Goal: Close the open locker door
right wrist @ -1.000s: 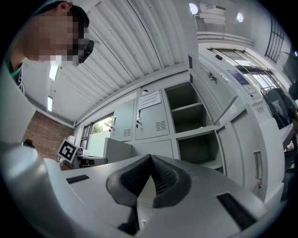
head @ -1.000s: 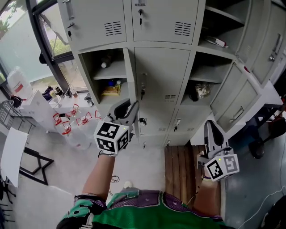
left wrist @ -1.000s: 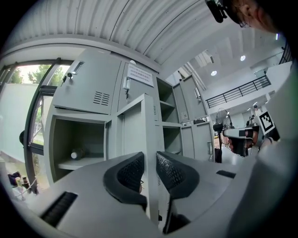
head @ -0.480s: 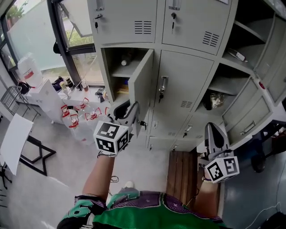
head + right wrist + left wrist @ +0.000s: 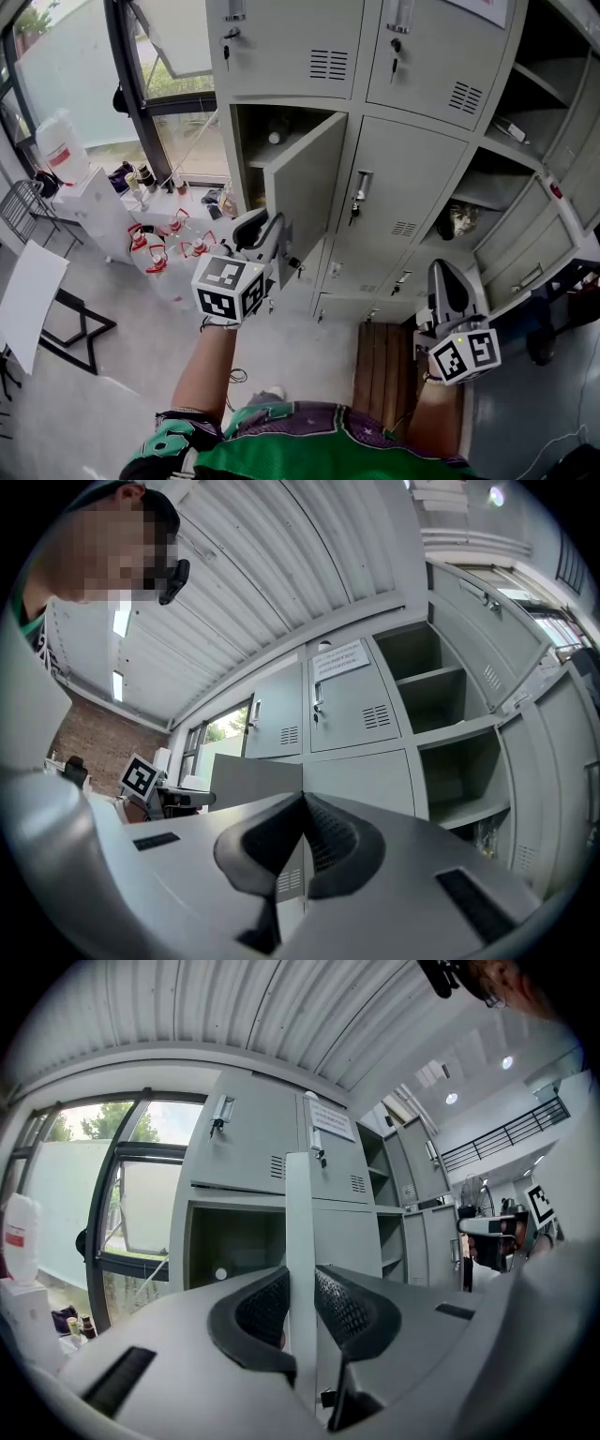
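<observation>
From the head view, the locker door (image 5: 309,192) stood swung partway out from its compartment (image 5: 258,141) in the middle row, with its free edge towards the person. The left gripper (image 5: 272,230) had that free edge between its jaws, low on the panel. The right gripper (image 5: 447,274) hung well apart to the right, in front of the lower lockers, carrying nothing.

In the left gripper view, the door's thin edge (image 5: 299,1213) ran upright between the two ribbed pads (image 5: 262,1309) of the left gripper (image 5: 300,1288), which were clamped on it.

In the right gripper view, the right gripper (image 5: 303,827) had its jaws pressed together on nothing, with the door's grey face (image 5: 248,780) beyond them to the left.

I judged the door to be thin painted sheet metal: light, stiff and free on its hinges, but smooth enough to slide in the pads. The free edge looked like the best hold, being farthest from the hinge. The jaws would need to come off before the edge met the frame, and a flat push on the face would finish the job.
</observation>
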Demonstrator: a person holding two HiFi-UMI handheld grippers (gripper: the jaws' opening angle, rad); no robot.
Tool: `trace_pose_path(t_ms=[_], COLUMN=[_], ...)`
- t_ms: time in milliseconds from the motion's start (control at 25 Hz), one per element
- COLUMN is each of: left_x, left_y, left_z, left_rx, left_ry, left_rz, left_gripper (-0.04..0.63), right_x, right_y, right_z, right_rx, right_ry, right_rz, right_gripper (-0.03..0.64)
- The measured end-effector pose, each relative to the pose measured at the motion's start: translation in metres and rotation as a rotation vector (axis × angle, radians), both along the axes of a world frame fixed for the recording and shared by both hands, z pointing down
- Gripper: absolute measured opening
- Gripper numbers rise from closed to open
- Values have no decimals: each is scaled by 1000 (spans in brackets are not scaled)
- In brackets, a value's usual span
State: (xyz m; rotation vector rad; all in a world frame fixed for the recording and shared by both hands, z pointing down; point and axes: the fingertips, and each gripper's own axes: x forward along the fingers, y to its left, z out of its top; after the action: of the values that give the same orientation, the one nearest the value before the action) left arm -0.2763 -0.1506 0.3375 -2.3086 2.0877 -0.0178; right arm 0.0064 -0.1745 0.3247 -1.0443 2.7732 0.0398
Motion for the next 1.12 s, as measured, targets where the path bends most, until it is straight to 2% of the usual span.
trace_pose_path(t_ms=[520,760,1120], left_x=[-53,-83,-131], left_y=[-12,-21,-38], left_z=[0,-1,6], left_rx=[2,17,8], left_ry=[-6,-60,-38], left_rz=[55,37,25], left_gripper=[101,117,126], right_x=[-61,-78,-108], right_y=[3,2,4], right_z=[3,6,12], right_rx=[7,-2,-9], right_ry=[-13,-19,-9], right_rz=[37,81,108], right_gripper=[6,6,7])
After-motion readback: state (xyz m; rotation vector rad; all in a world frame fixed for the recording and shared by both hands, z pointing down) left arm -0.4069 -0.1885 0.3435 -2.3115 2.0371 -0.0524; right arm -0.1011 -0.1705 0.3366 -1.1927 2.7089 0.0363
